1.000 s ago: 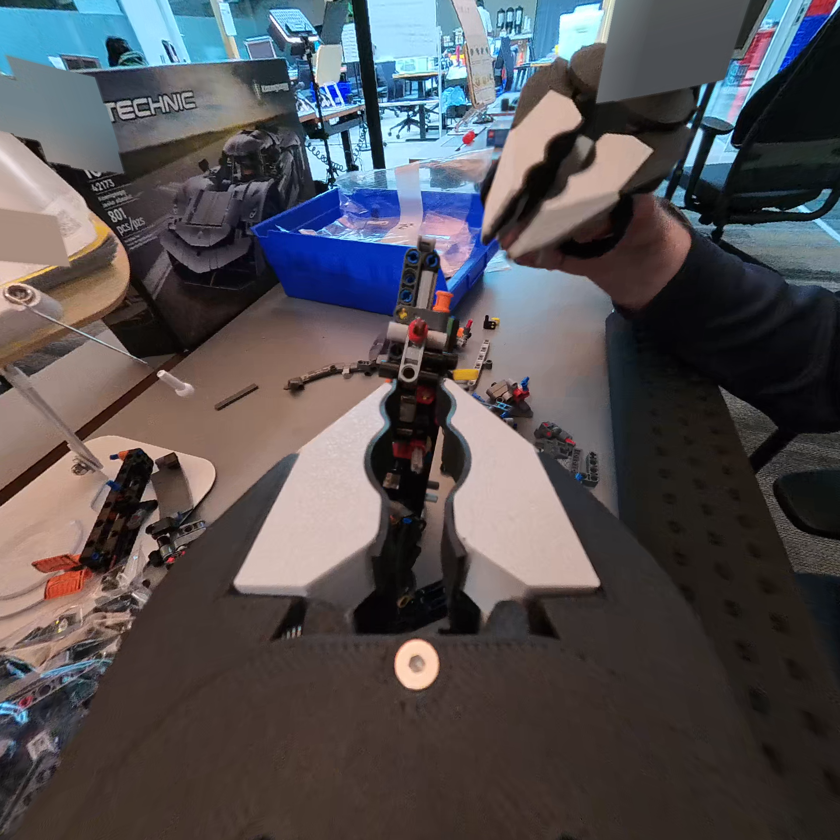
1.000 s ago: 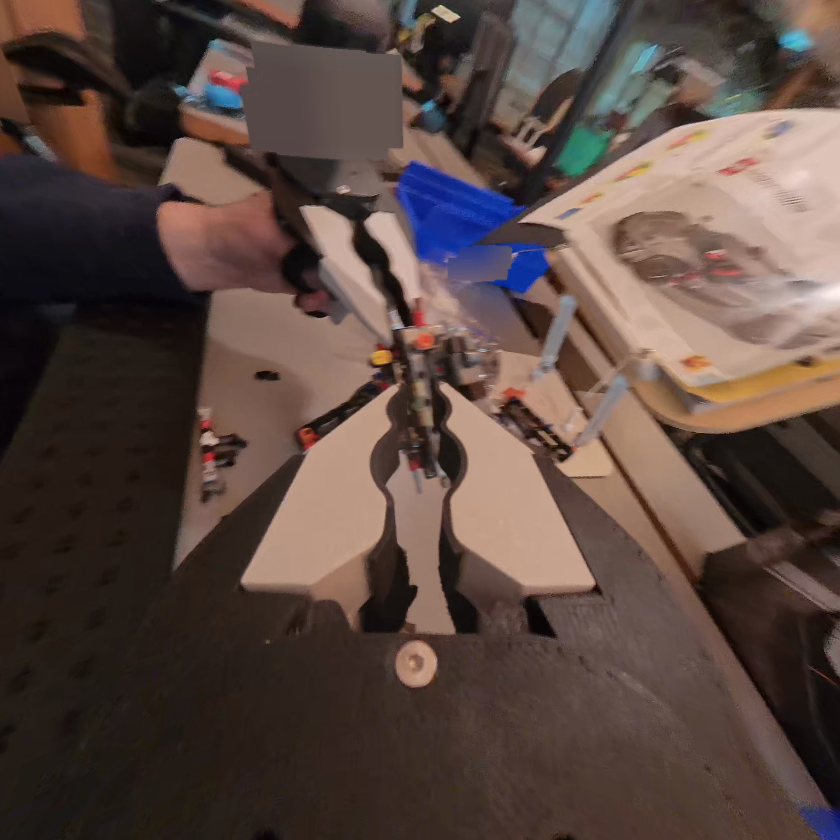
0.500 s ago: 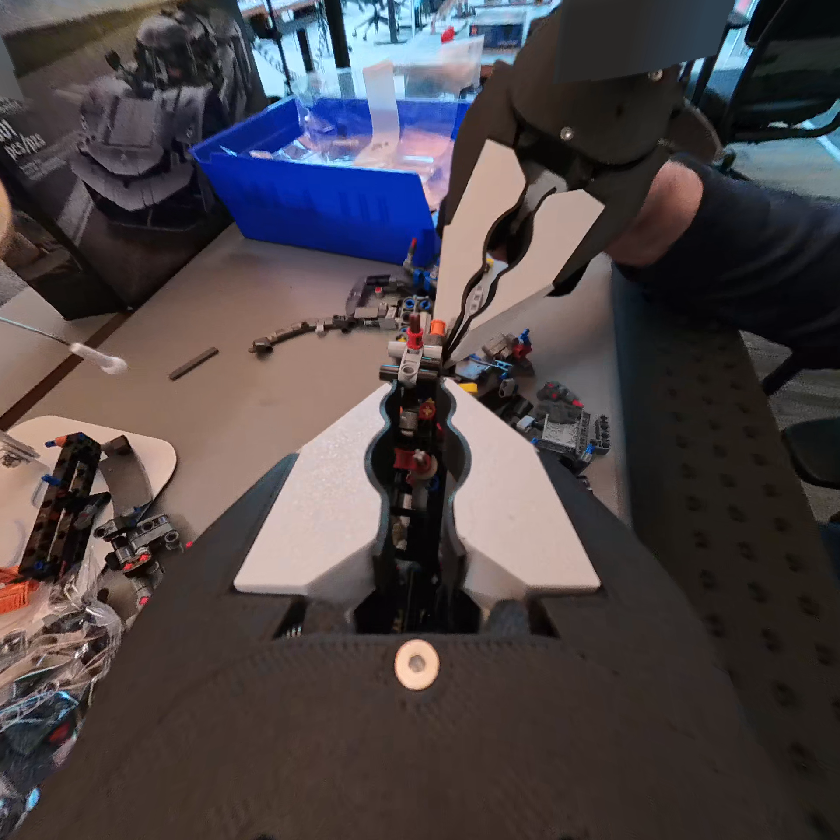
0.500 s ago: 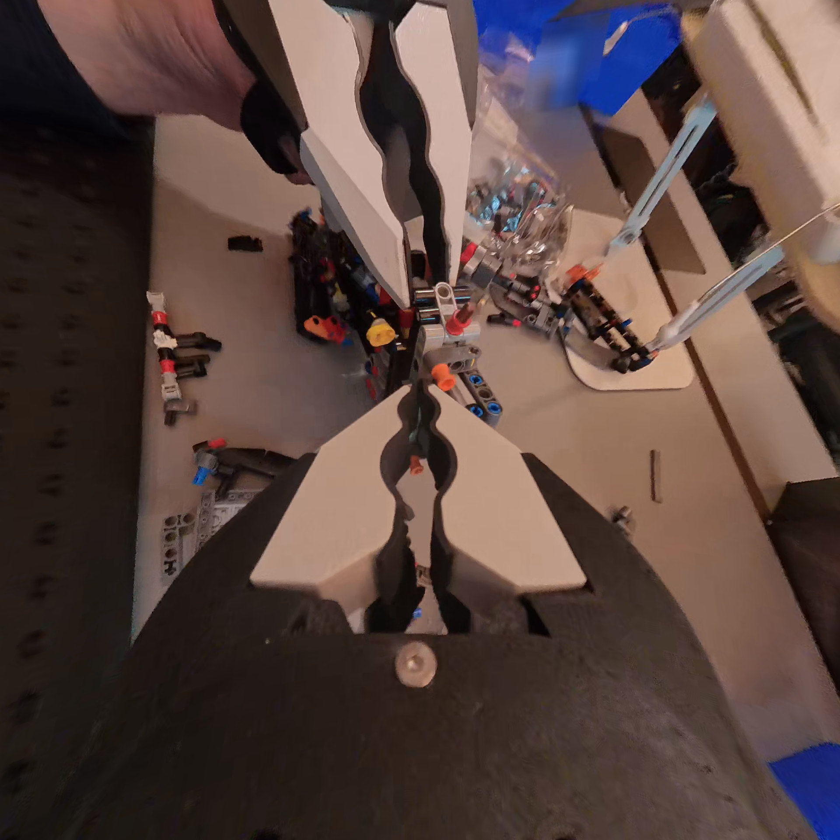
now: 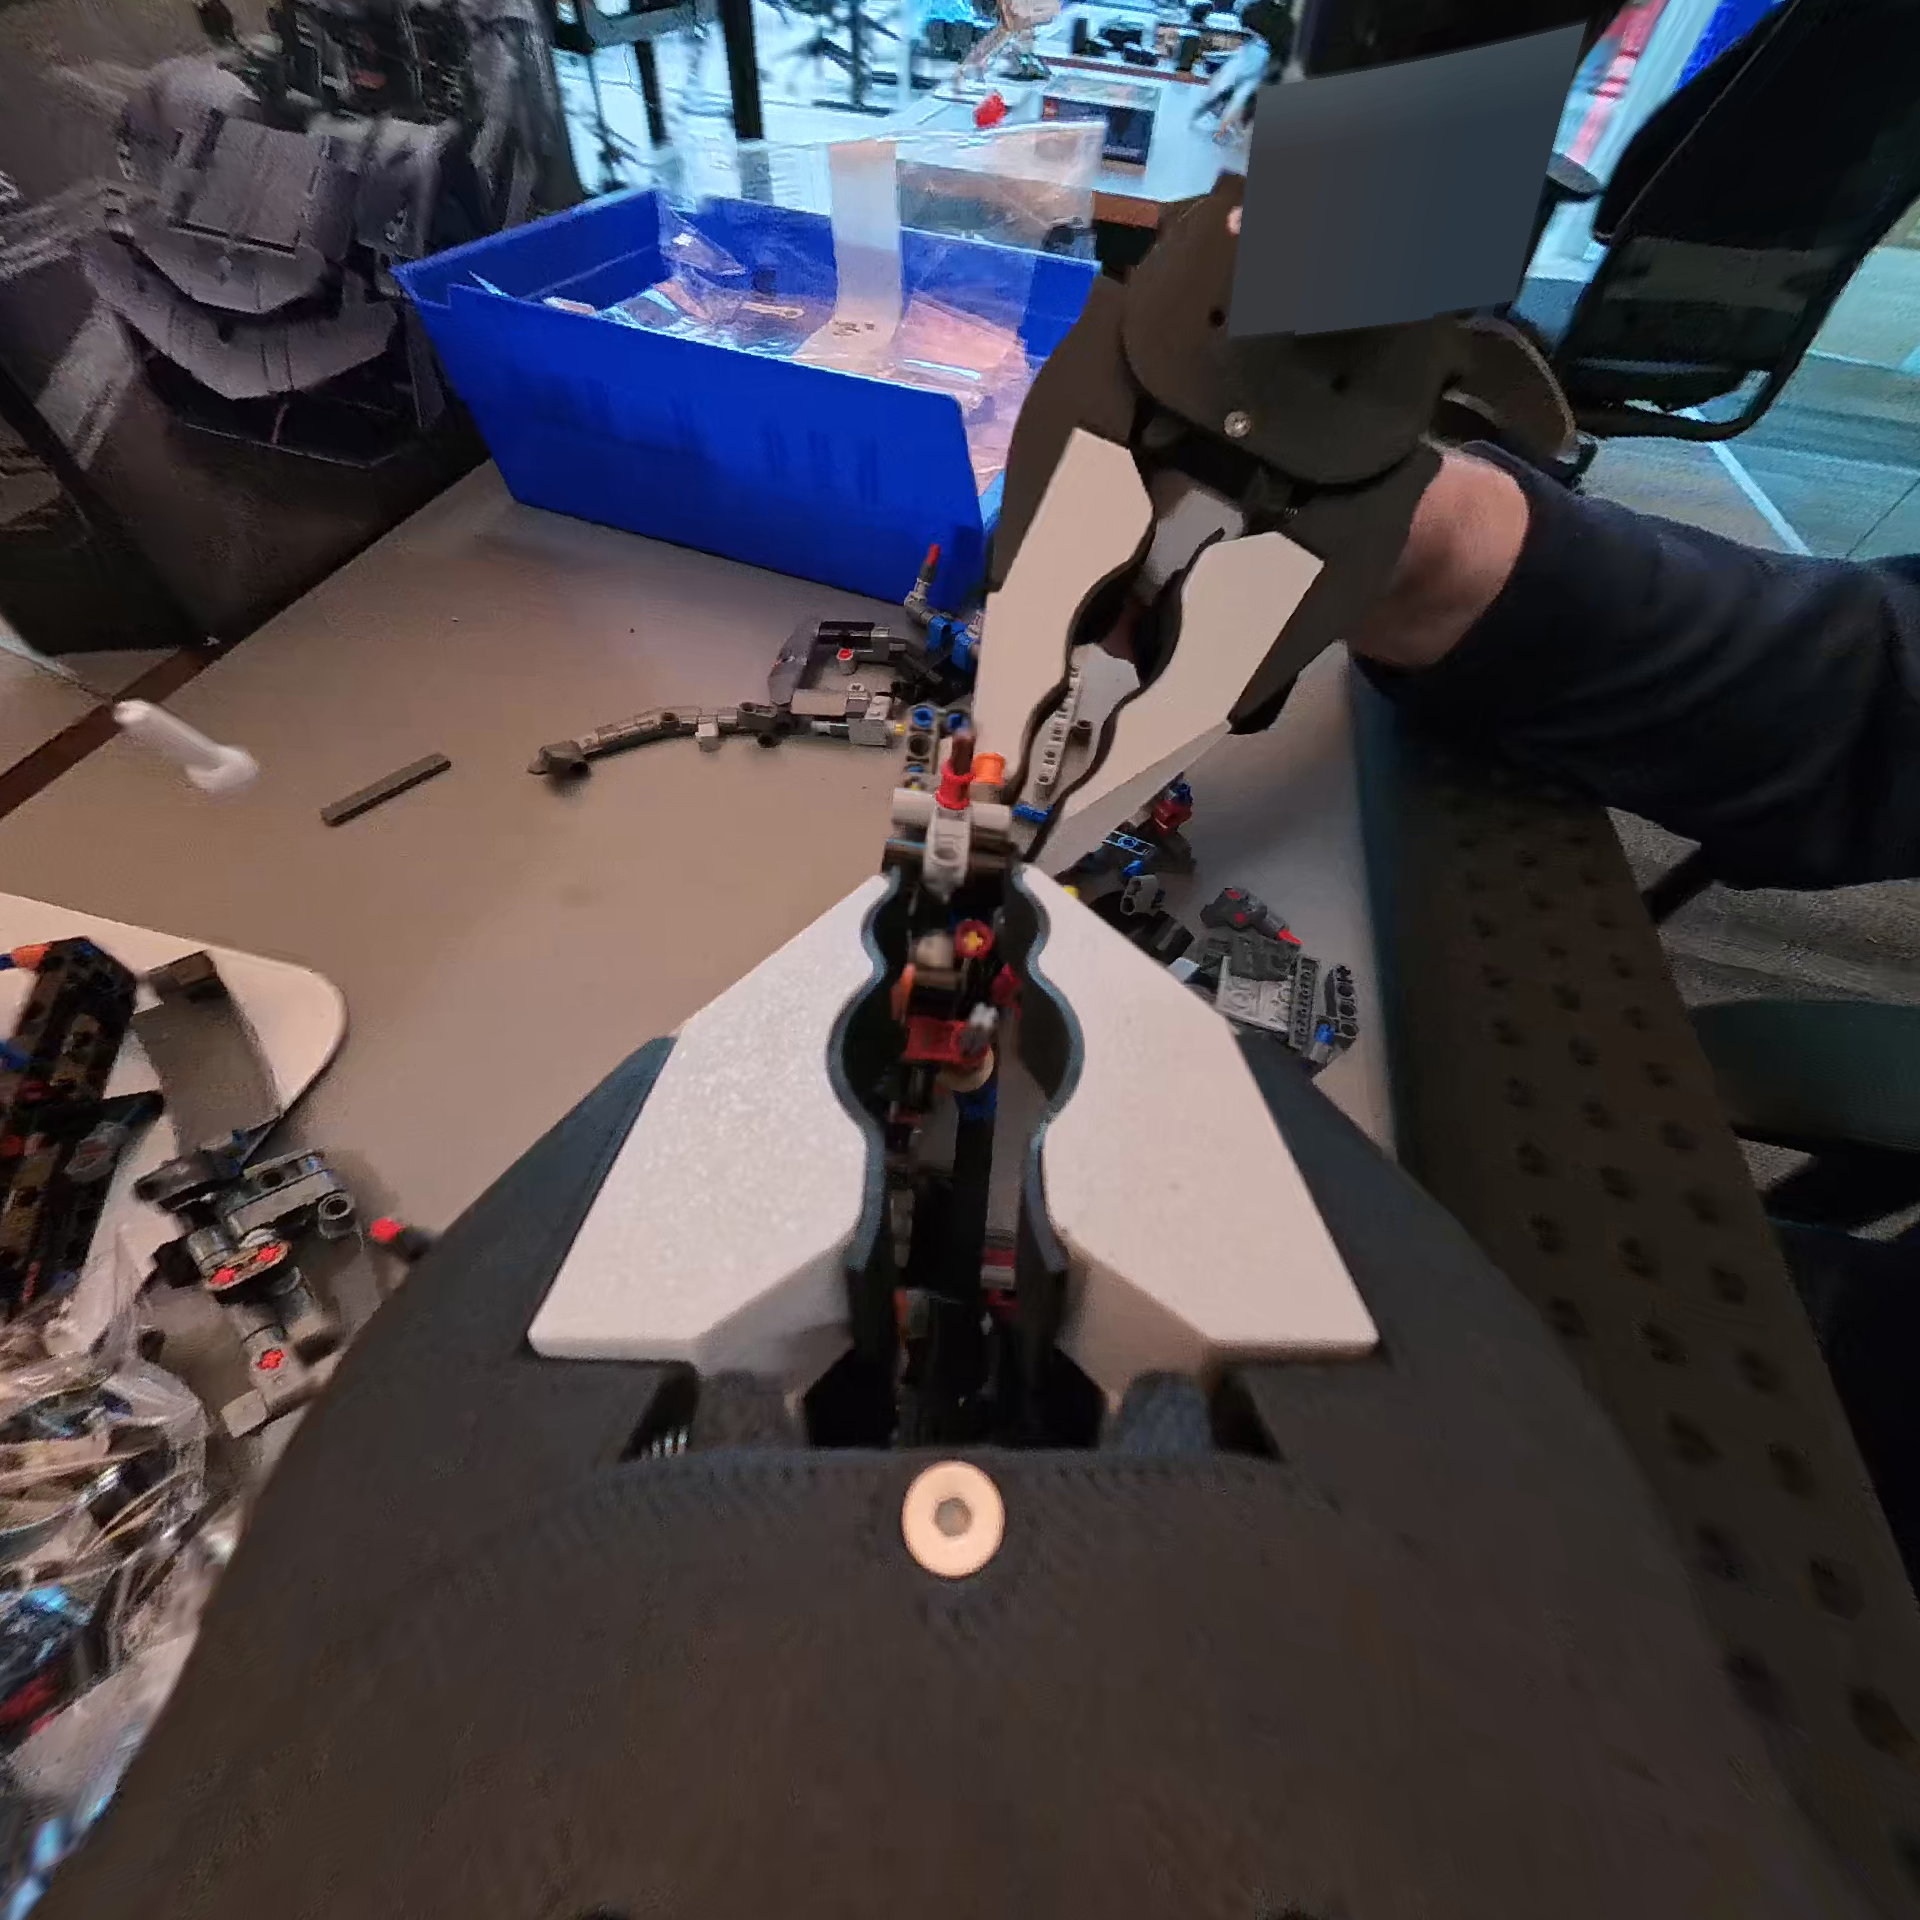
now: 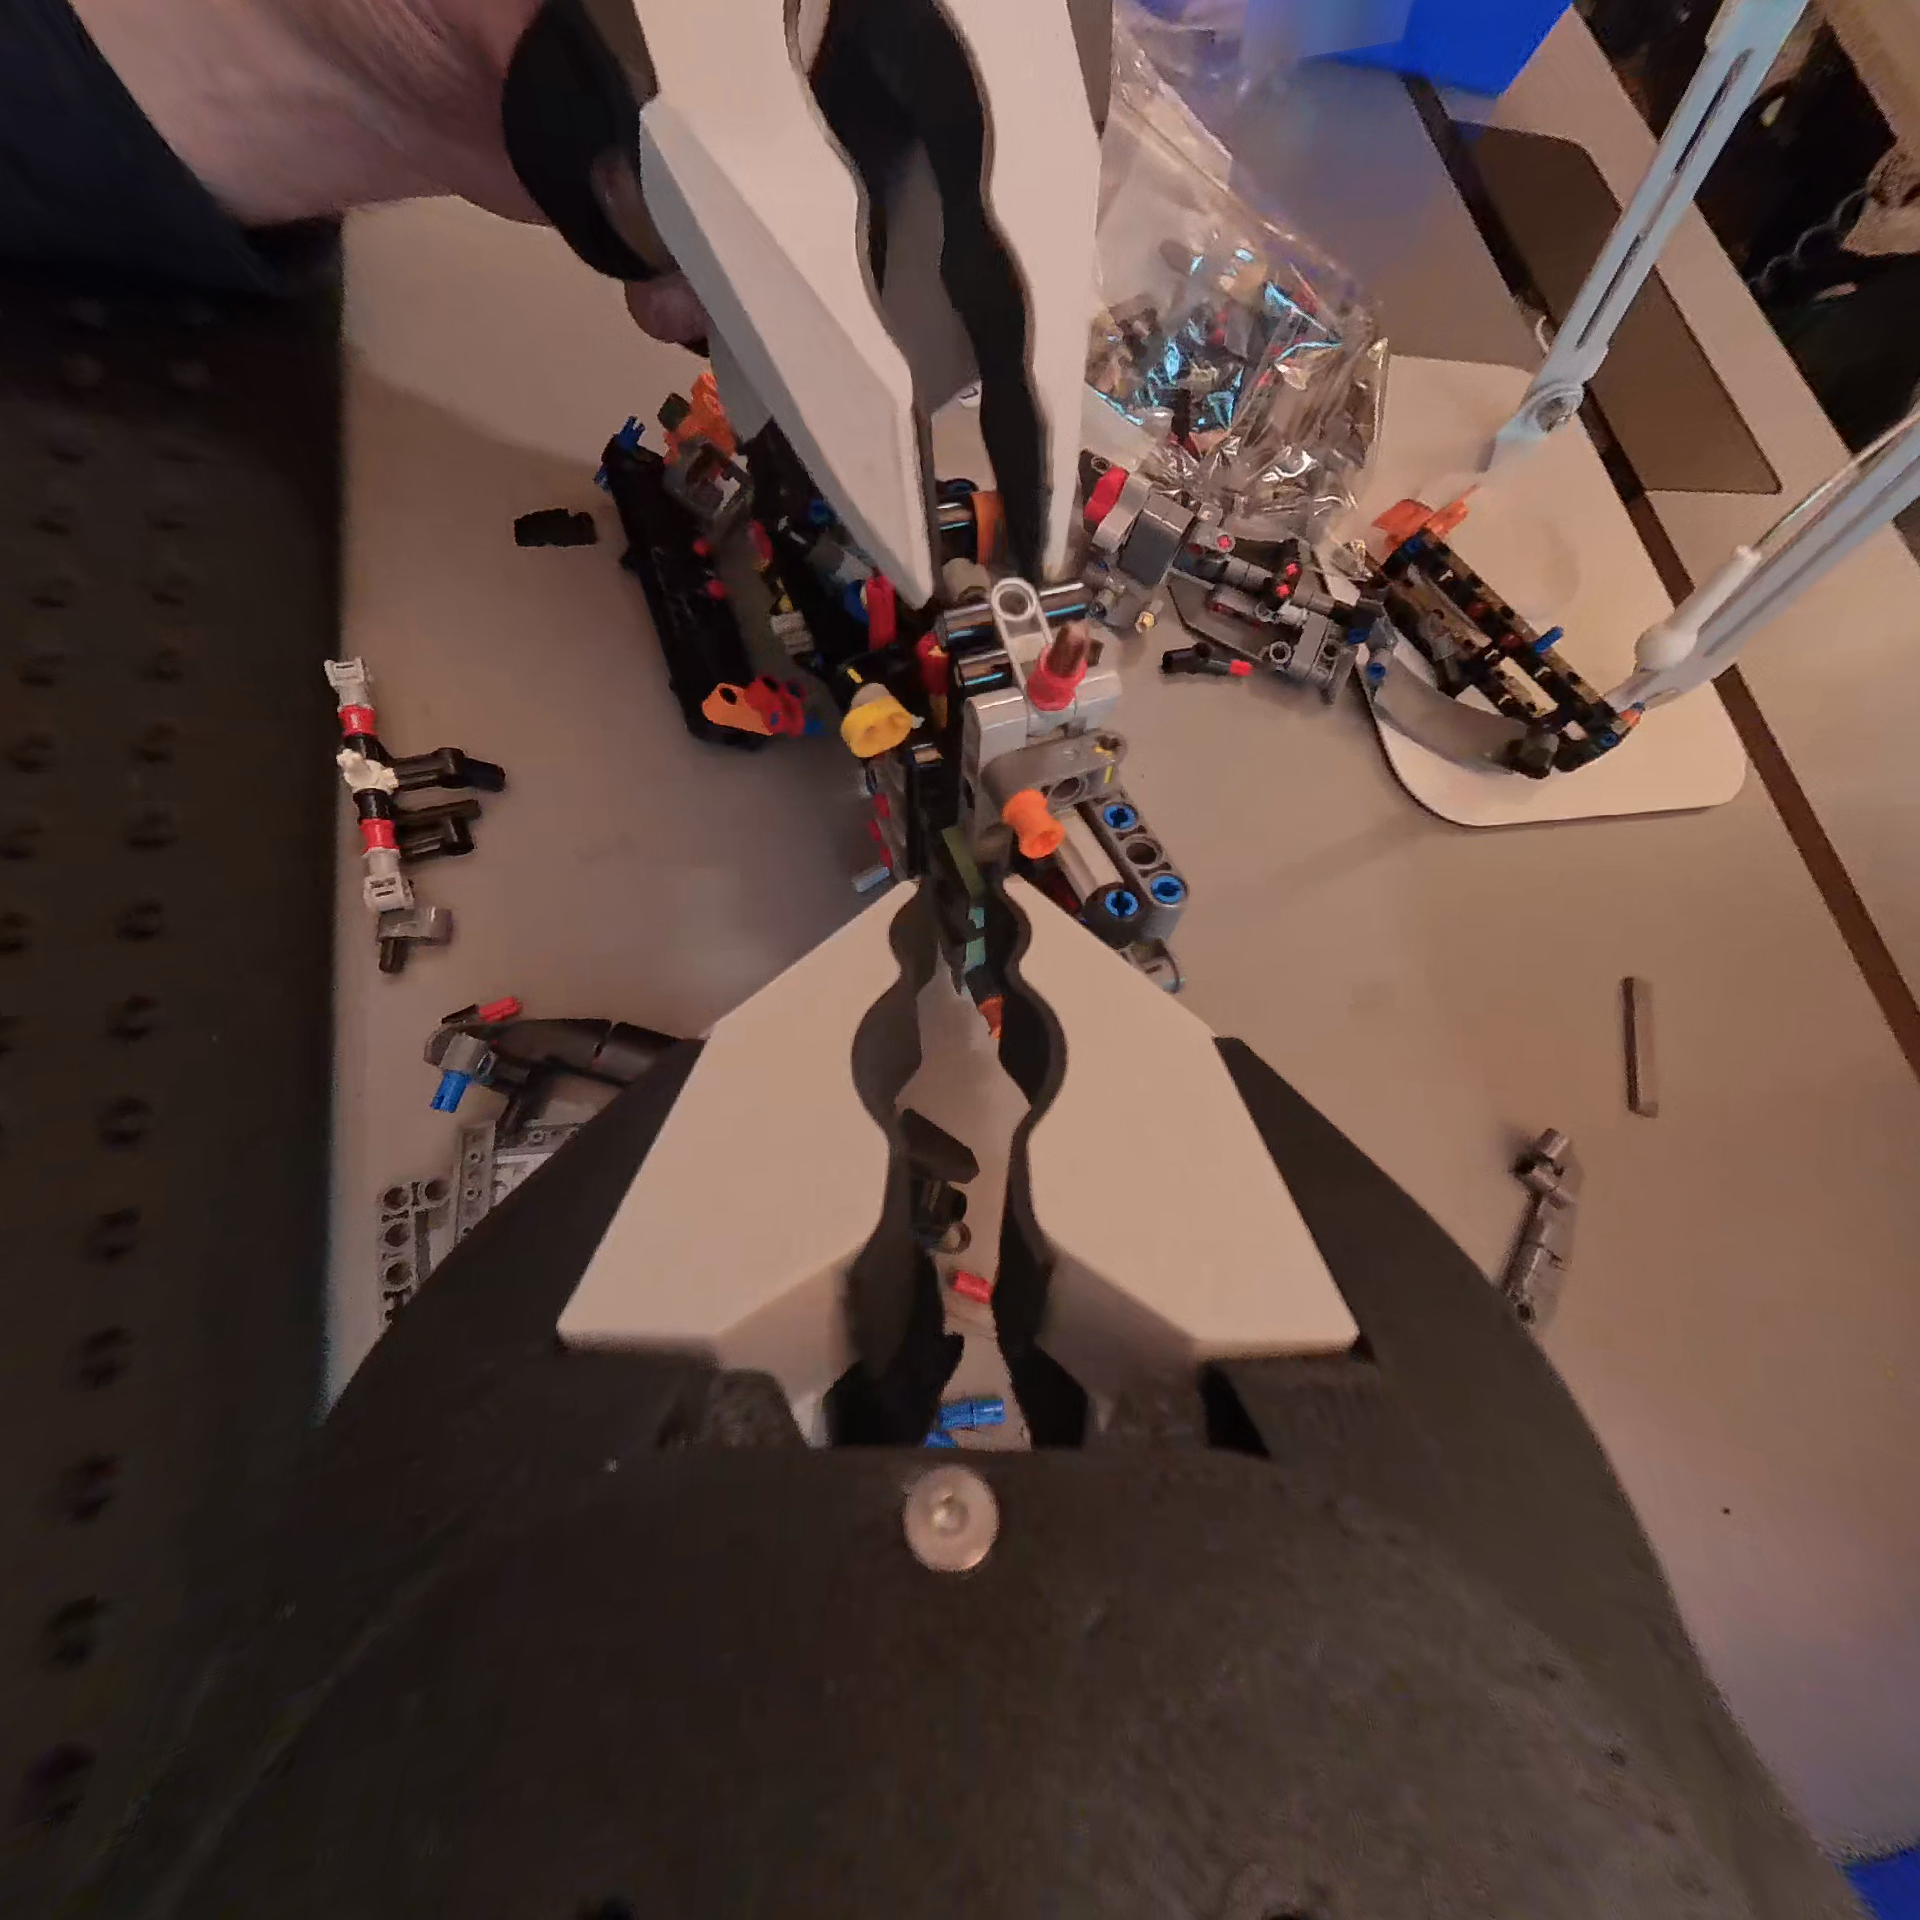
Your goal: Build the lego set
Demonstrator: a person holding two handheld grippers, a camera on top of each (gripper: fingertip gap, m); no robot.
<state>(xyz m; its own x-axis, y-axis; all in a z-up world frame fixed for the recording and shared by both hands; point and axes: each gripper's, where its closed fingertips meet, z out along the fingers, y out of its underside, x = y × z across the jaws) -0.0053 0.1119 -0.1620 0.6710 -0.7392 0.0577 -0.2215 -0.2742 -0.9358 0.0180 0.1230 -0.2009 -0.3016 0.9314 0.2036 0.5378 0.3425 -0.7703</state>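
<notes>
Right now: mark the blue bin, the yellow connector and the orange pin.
blue bin [image 5: 727,436], left wrist view, front wall.
yellow connector [image 6: 876,725], right wrist view, its face.
orange pin [image 6: 1029,821], right wrist view, its head.

No writing is legible here; the dark box [image 5: 208,312] behind the blue bin [image 5: 727,436] perhaps carries print, too blurred to tell.

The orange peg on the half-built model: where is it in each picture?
Left wrist view: orange peg sits at centre, just above the near tongs' tips, beside a red pin.
Right wrist view: orange peg at centre, right of the model.
Shared landmark: that red pin.
</notes>
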